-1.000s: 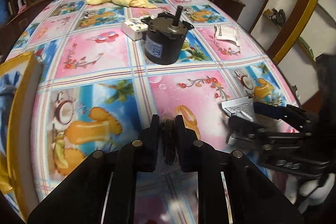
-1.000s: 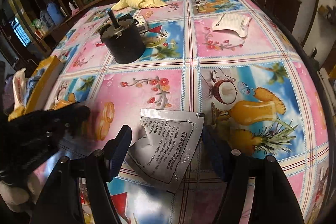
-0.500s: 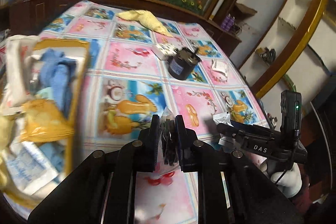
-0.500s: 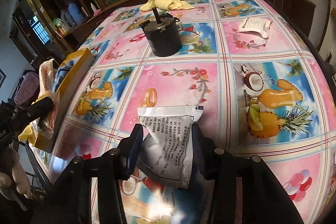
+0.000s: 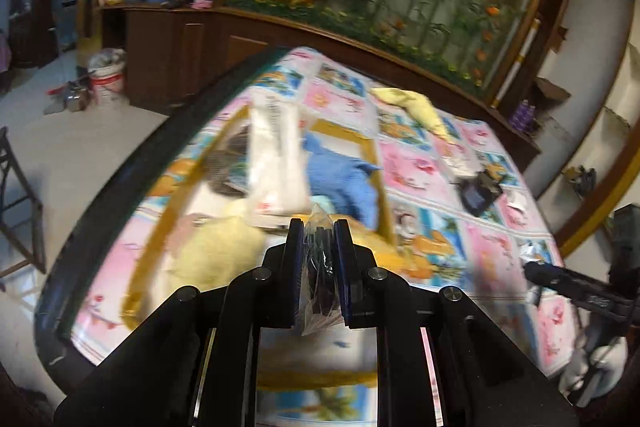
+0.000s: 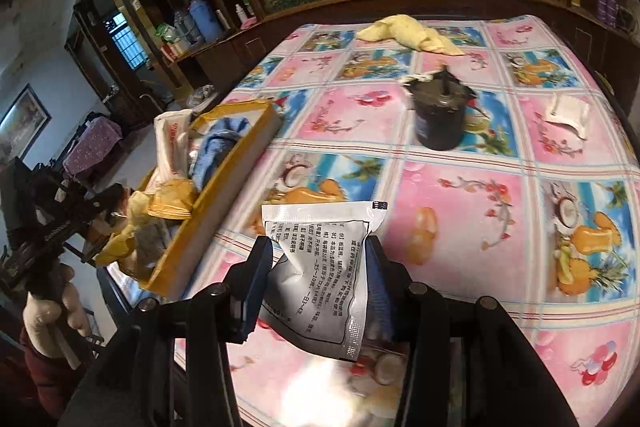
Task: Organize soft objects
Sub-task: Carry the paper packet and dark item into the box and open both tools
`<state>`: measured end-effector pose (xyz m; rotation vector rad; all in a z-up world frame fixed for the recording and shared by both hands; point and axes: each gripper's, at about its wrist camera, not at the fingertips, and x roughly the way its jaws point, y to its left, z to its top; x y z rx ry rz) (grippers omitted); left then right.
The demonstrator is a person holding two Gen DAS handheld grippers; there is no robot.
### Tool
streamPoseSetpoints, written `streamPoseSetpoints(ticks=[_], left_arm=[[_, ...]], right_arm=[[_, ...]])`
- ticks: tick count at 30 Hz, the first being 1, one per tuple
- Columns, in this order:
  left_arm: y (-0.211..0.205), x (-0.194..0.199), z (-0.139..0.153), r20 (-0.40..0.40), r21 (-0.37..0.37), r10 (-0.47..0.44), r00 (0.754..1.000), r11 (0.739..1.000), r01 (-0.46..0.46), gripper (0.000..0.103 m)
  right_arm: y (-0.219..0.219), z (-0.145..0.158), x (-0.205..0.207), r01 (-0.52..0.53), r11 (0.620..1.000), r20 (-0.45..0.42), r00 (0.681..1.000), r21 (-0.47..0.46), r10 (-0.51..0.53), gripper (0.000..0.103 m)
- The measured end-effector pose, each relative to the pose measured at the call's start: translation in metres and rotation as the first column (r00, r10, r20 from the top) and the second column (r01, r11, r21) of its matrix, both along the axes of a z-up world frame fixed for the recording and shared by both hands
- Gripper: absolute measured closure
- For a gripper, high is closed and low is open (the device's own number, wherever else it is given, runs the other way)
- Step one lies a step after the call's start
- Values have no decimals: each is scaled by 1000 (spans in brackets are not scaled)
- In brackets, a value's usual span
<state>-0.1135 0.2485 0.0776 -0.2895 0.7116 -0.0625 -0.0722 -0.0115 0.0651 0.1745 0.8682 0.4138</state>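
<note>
Left wrist view: we are clenching our left gripper [image 5: 319, 239] on a clear plastic packet [image 5: 320, 267], which is sitting pinched between the jaws above the yellow-rimmed box [image 5: 378, 163] of soft things on the desk [image 5: 500, 251]. Our right gripper [image 6: 320, 259] is grasping a white printed sachet [image 6: 324, 267]; its top edge is sticking out past the jaws, lifted off the desk, near the box.

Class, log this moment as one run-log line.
left gripper: shut on clear bag, above box | right gripper: shut on white sachet
</note>
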Motion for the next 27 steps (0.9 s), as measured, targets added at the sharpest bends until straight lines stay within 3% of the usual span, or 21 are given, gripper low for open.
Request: streamPoseSetpoints(ticks=[5,8,10,14,17,19,23,25,27], left_arm=[[32,5,-16,-35,-15,97,995,995,-97,88],[47,-2,-15,-17,-45,121,993,992,-122,72],[54,-6,-11,7,-41,145,989,989,-144,54],[63,-9,-7,48,-22,181,982,983,-180,52],[72,-11,-5,65,-47,201,977,979,-198,52],[74,-13,-1,74,-54,201,977,979,-198,52],[82,-16,5,77,-70,224,972,973,-219,52],[85,-13,6,55,-88,243,968,967,-238,52],[85,-11,7,21,-97,265,964,960,-262,52]], right_arm=[[79,10,19,-167,985,-16,986,54,168,57],[126,7,29,-248,967,-39,967,61,251,57],[156,1,36,-293,955,-57,954,53,296,57],[198,-18,53,-343,938,-118,931,46,346,55],[210,-28,72,-321,947,-126,940,-19,316,52],[207,-27,77,-308,951,-117,945,-1,306,49],[202,-3,71,-291,956,-69,954,33,292,48],[198,20,66,-296,953,-2,955,71,297,48],[194,39,57,-317,945,86,947,79,311,32]])
